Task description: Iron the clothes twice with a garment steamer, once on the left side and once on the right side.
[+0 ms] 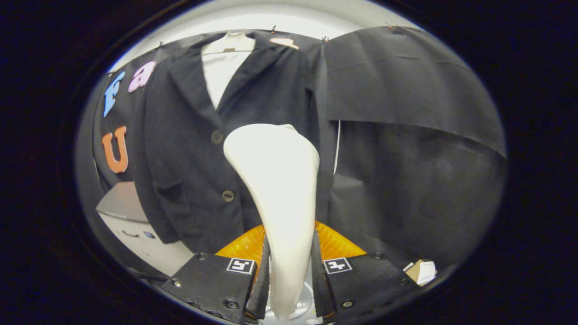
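The garment steamer (275, 189) is smooth white plastic with a soft sheen, and both fingers of the gripper (289, 280) press its handle; the finger pads (263, 280) look like matt black ribbed rubber, backed by glossy orange plastic. The gripper's blocks are matt black with small metal screws. The jacket (189, 149) is dark matt woven cloth with dull buttons over a white fabric shirt (221, 76). The hanger (285, 43) looks like pale wood
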The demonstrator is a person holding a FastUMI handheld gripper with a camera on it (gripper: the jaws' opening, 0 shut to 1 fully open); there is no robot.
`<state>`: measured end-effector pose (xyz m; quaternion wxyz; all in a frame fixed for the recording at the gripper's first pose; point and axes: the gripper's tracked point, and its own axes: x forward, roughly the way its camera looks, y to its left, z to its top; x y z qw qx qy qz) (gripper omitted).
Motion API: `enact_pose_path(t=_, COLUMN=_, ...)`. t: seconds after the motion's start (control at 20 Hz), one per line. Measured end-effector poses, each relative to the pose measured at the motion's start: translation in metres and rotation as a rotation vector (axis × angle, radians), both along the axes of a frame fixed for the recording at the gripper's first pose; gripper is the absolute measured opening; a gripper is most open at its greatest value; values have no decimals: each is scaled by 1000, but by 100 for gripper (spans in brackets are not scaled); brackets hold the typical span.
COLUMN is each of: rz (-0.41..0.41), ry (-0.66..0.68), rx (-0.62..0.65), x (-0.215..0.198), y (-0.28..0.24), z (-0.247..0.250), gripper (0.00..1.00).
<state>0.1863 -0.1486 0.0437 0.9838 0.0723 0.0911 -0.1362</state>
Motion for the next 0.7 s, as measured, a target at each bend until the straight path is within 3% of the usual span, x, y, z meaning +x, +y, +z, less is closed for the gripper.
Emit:
enact_pose_path(t=0.3, rz=28, ry=-121, rx=45, x=33, y=-45, z=94, gripper=42)
enact_pose_path(t=0.55, rz=94, ry=-190, rx=24, x=61, y=-47, z=154, gripper=42)
enact_pose_path(t=0.7, rz=94, ry=-231, rx=-4, x=74, y=-45, z=188, gripper=42)
